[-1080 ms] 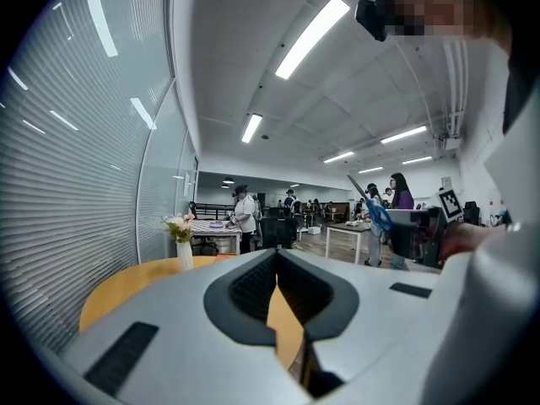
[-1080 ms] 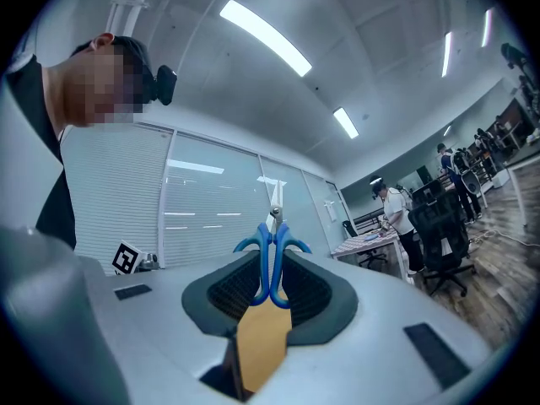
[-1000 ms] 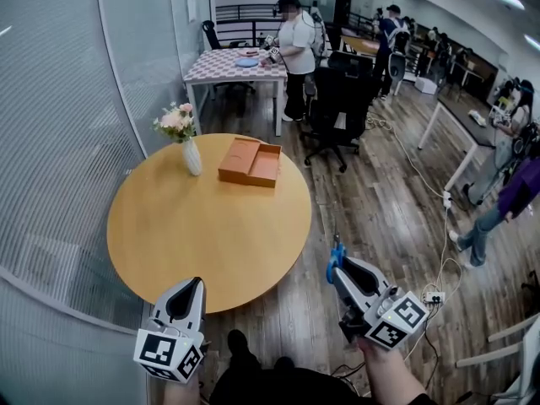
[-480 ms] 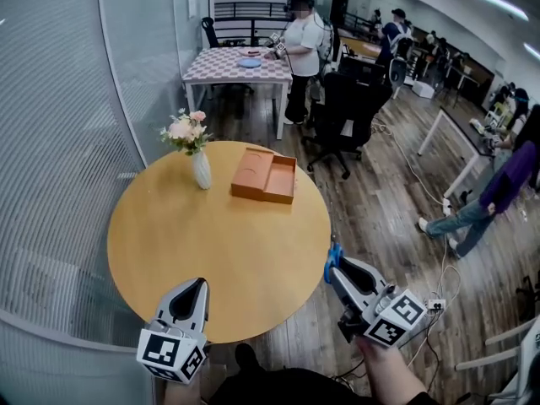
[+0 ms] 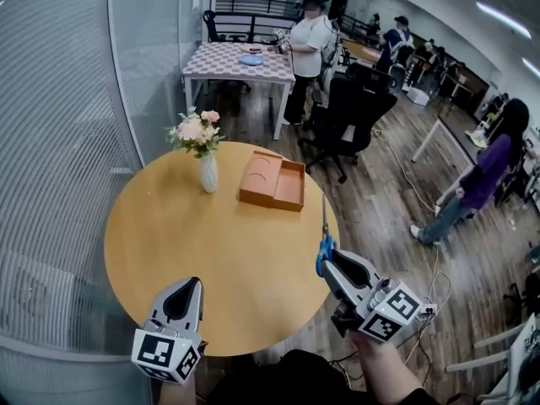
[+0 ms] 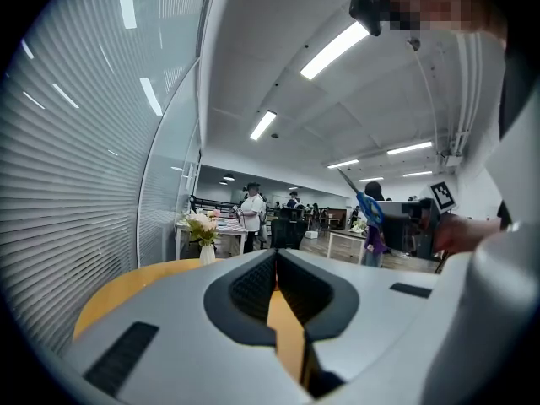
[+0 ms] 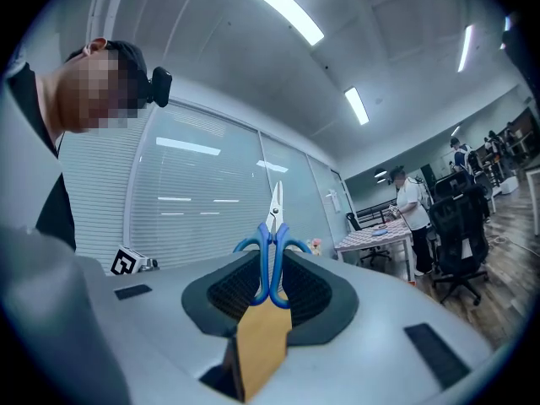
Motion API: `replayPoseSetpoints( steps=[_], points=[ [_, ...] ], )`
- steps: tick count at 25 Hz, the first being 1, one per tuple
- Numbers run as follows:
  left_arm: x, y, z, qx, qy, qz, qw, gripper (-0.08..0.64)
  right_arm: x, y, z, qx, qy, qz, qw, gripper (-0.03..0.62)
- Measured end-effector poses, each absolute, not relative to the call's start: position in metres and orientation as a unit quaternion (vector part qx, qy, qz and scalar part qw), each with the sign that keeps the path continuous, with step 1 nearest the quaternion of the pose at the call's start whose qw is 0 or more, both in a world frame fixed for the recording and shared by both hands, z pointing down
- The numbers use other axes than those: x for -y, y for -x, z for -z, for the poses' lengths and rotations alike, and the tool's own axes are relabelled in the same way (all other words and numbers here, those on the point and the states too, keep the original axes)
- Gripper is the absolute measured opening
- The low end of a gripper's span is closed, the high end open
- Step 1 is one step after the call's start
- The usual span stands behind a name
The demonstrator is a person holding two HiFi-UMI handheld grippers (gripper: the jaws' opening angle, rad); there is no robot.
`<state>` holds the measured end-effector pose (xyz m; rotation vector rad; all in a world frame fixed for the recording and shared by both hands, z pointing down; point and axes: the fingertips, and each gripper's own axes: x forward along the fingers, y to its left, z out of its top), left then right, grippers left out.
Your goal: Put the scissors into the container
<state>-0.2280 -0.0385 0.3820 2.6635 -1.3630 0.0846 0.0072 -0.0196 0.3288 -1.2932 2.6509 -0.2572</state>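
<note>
Between your right gripper's (image 7: 272, 287) jaws, the scissors (image 7: 272, 241) sit clamped by their blue handle loops, with the closed blades pointing up and away from you. Seen from the head view, they hang above the right-hand rim of the round wooden table (image 5: 194, 251). You have the orange container (image 5: 268, 202) on the table's far side, well apart from the scissors. Just to its left stands a white vase (image 5: 208, 175) of flowers (image 5: 198, 131). Your left gripper (image 5: 191, 283) hovers over the table's near edge, jaws pressed together on nothing.
</note>
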Motion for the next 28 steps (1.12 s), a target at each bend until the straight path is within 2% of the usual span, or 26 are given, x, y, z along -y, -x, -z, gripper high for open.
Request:
replayPoseSetpoints(
  steps=[15,28],
  points=[
    [0.100,0.188,-0.396,0.446,-0.891,-0.039,0.081,0.014,0.086,-0.051,-0.351,-0.883,0.448,0.101,0.094,0.095],
    [0.175,0.095,-0.409,0.476,-0.872,-0.071,0.093,0.014,0.180,-0.144,-0.396,-0.889,0.419,0.155,0.098,0.095]
  ],
)
